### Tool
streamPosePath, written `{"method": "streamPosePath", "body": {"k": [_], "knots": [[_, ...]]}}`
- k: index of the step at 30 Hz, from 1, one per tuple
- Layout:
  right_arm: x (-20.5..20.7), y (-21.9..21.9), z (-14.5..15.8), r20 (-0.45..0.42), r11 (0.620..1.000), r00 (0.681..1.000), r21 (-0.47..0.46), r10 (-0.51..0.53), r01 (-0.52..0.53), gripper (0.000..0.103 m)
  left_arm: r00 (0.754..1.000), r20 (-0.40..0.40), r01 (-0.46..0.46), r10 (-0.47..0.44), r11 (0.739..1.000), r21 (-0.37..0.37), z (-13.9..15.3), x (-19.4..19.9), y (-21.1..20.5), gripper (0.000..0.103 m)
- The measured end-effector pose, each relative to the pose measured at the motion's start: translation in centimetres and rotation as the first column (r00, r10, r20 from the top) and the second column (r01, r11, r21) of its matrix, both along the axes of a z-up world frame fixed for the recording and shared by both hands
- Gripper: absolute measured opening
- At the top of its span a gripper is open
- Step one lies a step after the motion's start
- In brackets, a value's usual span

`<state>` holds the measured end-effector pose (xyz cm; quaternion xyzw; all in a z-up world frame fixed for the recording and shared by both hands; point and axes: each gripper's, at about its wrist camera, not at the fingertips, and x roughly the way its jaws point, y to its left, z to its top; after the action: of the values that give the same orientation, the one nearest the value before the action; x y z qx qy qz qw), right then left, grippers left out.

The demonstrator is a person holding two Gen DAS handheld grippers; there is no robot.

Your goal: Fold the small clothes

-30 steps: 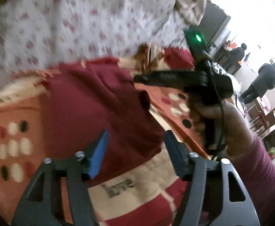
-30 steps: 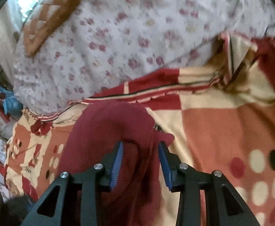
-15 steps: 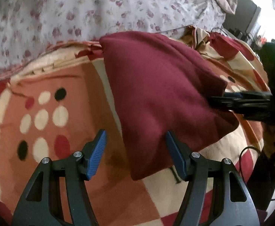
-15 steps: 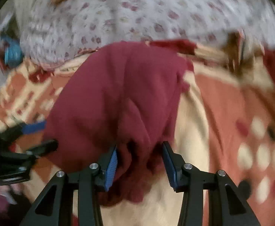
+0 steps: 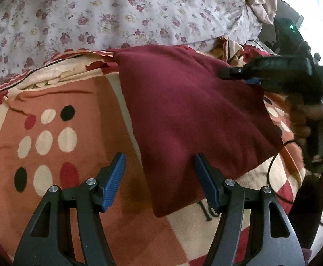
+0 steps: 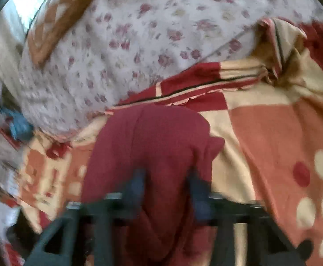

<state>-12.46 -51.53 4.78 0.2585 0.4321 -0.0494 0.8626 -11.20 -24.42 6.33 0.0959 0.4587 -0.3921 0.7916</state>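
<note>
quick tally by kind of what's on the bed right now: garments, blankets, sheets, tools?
Maroon garment: 1
Patterned blanket with dots: 1
Floral sheet: 1
Tools: 2, the left tool and the right tool
Total: 5

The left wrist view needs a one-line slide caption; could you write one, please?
Open left gripper hovers at the maroon cloth's near edge on the patterned blanket; right gripper reaches over its far corner.
</note>
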Motion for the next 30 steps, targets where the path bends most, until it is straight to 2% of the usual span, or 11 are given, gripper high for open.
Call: {"method": "streamPosePath", "body": {"k": [2,4,7,11,16,18,20,22,24,27,30], "knots": [[-0.3,0.8,0.5,0.013,0.989,1.000,-0.150,-0.006,0.008,0.017,1.000,-0.006,0.006,-0.006,1.000,-0.004,0.0,0.1,0.0,0.065],[-0.9,0.1,-0.6,-0.035,0.979,0.998,-0.196,-0.055,0.048,0.014,1.000,-0.013,0.010,-0.010,1.000,-0.007,-0.2,0.1,-0.2,0.065],[-1.3,-0.6,-1.9,-0.063,0.979,0.996,-0.198,-0.061,0.048,0.013,1.000,-0.022,0.010,-0.010,1.000,0.001,-0.5,0.1,-0.4,0.065],[-3.5,-0.3,1.5,0.022,0.974,0.996,-0.211,-0.081,0.084,0.014,1.000,0.002,0.015,-0.015,1.000,0.010,-0.3,-0.3,-0.5,0.065],[-6.2,3.0,4.0,0.122,0.978,0.992,-0.209,0.008,0.018,0.023,1.000,0.012,0.003,-0.003,1.000,0.010,-0.3,-0.5,-0.5,0.065],[-6.2,4.3,2.3,0.069,0.970,0.996,-0.241,0.050,-0.032,0.023,1.000,0.021,-0.003,0.003,1.000,0.012,-0.2,-0.7,-0.4,0.065],[-5.9,4.2,-0.9,-0.046,0.972,0.999,-0.233,0.024,-0.034,0.024,1.000,0.023,-0.002,0.001,1.000,0.009,0.1,-1.0,-0.2,0.065],[-7.1,3.6,-1.4,-0.009,0.990,1.000,-0.143,-0.006,0.005,0.025,0.999,0.038,-0.004,0.004,1.000,0.011,0.5,-1.4,0.1,0.065],[-8.1,3.5,-0.6,0.015,0.992,1.000,-0.128,-0.018,0.020,0.025,0.998,0.059,-0.007,0.006,1.000,0.008,0.9,-1.7,0.4,0.065],[-9.3,3.8,0.7,0.031,0.989,0.999,-0.145,-0.028,0.033,0.031,0.997,0.080,-0.015,0.015,1.000,-0.002,1.6,-1.8,0.8,0.065],[-10.2,3.9,1.8,0.055,0.987,0.997,-0.150,-0.048,0.055,0.050,0.996,0.088,-0.025,0.027,0.999,-0.027,2.2,-1.6,1.2,0.065]]}}
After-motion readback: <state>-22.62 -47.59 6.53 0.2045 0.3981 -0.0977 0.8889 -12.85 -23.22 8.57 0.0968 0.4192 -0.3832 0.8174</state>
